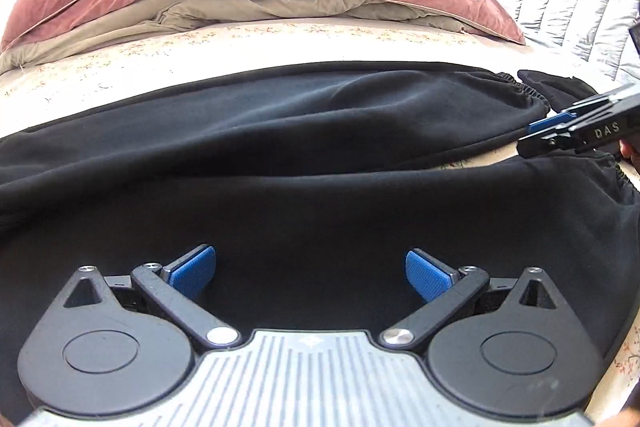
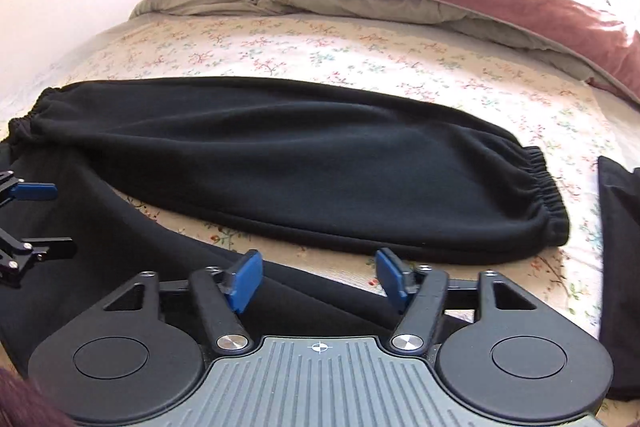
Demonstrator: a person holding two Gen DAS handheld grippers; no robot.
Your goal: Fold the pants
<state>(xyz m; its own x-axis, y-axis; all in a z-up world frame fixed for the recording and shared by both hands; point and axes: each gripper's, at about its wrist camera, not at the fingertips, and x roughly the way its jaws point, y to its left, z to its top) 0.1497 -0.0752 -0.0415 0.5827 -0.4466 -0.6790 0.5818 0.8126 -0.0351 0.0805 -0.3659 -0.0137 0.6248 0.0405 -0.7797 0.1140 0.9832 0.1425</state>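
Black pants (image 2: 280,163) lie spread on the floral sheet (image 2: 320,47), legs running left to right, elastic cuffs (image 2: 544,187) at the right. The near leg runs under both tools, its end cut off. The waist is out of frame. Left gripper (image 1: 311,273) tilts down over the cloth, jaws spread wide with nothing between. Right gripper (image 2: 319,281) tilts down over the near leg's edge, jaws part-spread and empty. A dark item (image 2: 620,267) at right is too cropped to identify.

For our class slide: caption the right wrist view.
Open right gripper above black pants spread on a floral bedsheet.
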